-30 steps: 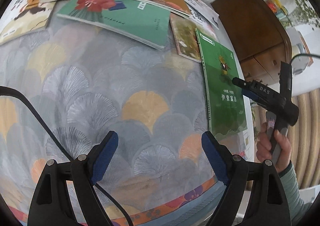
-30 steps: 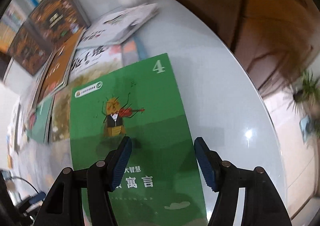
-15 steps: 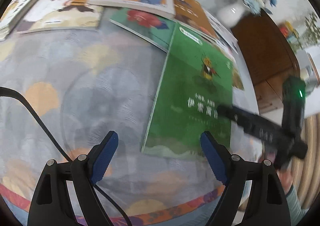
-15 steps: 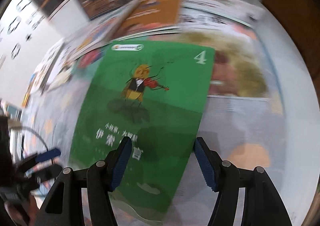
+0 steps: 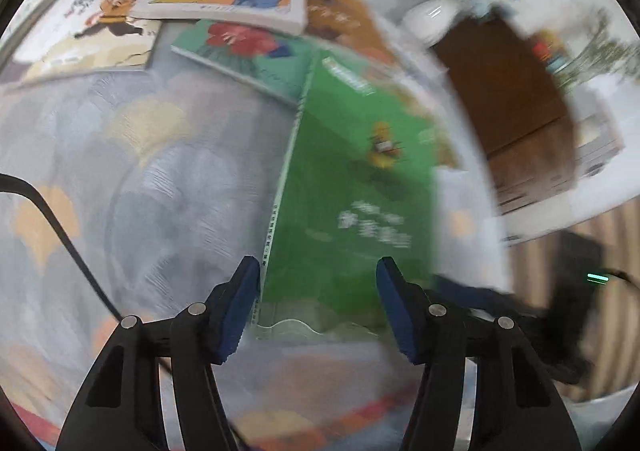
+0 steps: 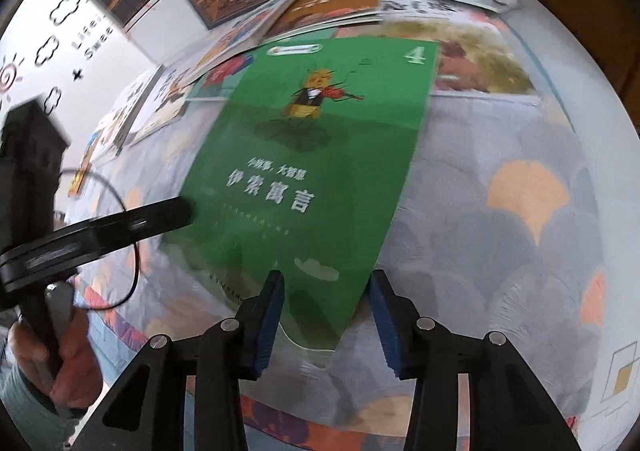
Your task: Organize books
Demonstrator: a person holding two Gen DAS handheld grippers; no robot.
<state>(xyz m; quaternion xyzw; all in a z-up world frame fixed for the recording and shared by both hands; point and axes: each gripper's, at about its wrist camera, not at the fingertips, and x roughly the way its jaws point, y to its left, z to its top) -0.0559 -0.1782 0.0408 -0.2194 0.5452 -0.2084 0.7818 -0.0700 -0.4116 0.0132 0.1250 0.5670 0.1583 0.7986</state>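
Books lie scattered over the far half of a round table (image 6: 520, 235) covered in a fan-patterned cloth. The green book (image 6: 316, 155) is nearest, cover up on the cloth, its far edge overlapping a teal book (image 5: 256, 51) and a tan picture book (image 6: 476, 63). Its spine edge runs down toward the left gripper (image 5: 318, 303) in that gripper's view; its near edge, with a wavy pale border, lies between both pairs of blue pads. Bare cloth spreads wide on the left of the green book in the left wrist view and on its right in the right wrist view, reaching to the table's rim. A white vase (image 5: 430, 17) stands at the far rim beside a brown cabinet (image 5: 516, 107).

Both grippers tilt steeply down at the book's near end. The right gripper (image 6: 326, 311) straddles the near corner; its jaws have just been closing, and the corner lies between them, but the pads stand clear of it, ungripped. The left gripper's jaws have likewise just been closing, with the near edge between them and a gap at each pad. From the right wrist view the left gripper comes in from the left, its fingers at the book's spine edge, held by a hand (image 6: 60, 355) in a grey-green sleeve.
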